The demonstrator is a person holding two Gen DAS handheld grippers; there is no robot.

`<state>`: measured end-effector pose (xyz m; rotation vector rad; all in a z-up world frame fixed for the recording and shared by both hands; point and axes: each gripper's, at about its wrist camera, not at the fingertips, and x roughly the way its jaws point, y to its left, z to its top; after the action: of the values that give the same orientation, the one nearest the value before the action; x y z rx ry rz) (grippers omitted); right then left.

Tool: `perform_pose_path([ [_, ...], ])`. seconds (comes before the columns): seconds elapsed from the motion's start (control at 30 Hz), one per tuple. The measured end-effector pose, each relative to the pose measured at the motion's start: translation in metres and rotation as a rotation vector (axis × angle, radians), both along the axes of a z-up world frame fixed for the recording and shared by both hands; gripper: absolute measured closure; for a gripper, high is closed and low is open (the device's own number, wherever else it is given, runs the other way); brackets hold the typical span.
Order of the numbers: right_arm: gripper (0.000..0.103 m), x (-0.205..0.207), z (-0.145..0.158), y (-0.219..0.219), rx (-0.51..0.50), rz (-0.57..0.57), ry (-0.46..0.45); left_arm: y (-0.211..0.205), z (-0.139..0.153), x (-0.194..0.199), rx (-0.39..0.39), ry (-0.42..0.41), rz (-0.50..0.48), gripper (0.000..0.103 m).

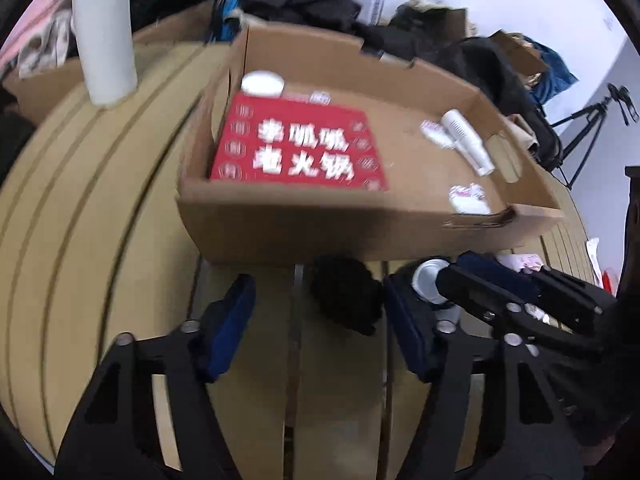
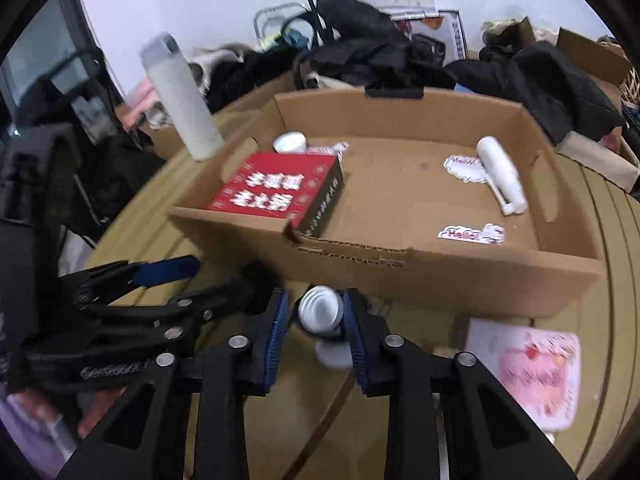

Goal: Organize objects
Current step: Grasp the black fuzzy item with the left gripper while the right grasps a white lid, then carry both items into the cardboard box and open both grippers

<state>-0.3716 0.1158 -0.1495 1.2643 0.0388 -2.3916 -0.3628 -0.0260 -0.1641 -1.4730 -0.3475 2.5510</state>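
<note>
Left wrist view: left gripper (image 1: 320,324) hovering over tan slatted table (image 1: 100,240), jaws spread wide, holding nothing; small black fuzzy item (image 1: 344,292) lying between them w/o touching. Cardboard box (image 1: 320,232) sitting just beyond, containing red carton (image 1: 300,148) far left, white bottle (image 1: 466,140) on its side at right, stickers (image 1: 468,198) near. Right gripper (image 1: 492,280) showing at right w/ white cap-ended container (image 1: 430,280).

Right wrist view: right gripper (image 2: 316,320) pinching that container (image 2: 320,308) between blue pads (image 2: 276,340), partly closed, just near side of box (image 2: 440,284). Left gripper (image 2: 176,280) hanging at left, gaping. White tumbler (image 2: 180,96) standing far left. Pink card (image 2: 528,372) lying near right.
</note>
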Motion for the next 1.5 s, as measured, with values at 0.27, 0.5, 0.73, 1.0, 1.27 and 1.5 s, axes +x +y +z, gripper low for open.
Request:
perform_pose_path([
  [0.27, 0.098, -0.001, -0.009, 0.004, 0.062, -0.032, 0.047, 0.017, 0.004, 0.01, -0.002, 0.05, -0.071, 0.077],
  [0.5, 0.099, 0.015, 0.01, 0.013, 0.031, -0.054, 0.07, 0.002, 0.033, 0.042, 0.023, 0.075, -0.006, 0.077],
  [0.73, 0.099, 0.075, 0.069, 0.056, 0.003, -0.12, 0.171, -0.013, 0.092, 0.123, 0.041, 0.158, 0.044, 0.077],
  [1.0, 0.099, 0.154, 0.108, 0.09, -0.045, -0.152, 0.191, 0.003, 0.134, 0.182, 0.074, 0.237, 0.003, 0.077],
  [1.27, 0.099, 0.149, 0.124, 0.101, -0.079, -0.149, 0.212, 0.012, 0.158, 0.153, 0.06, 0.266, -0.058, 0.077],
  [1.5, 0.099, 0.05, 0.141, 0.089, -0.126, -0.111, 0.189, 0.011, 0.174, 0.029, 0.056, 0.217, -0.113, 0.077],
])
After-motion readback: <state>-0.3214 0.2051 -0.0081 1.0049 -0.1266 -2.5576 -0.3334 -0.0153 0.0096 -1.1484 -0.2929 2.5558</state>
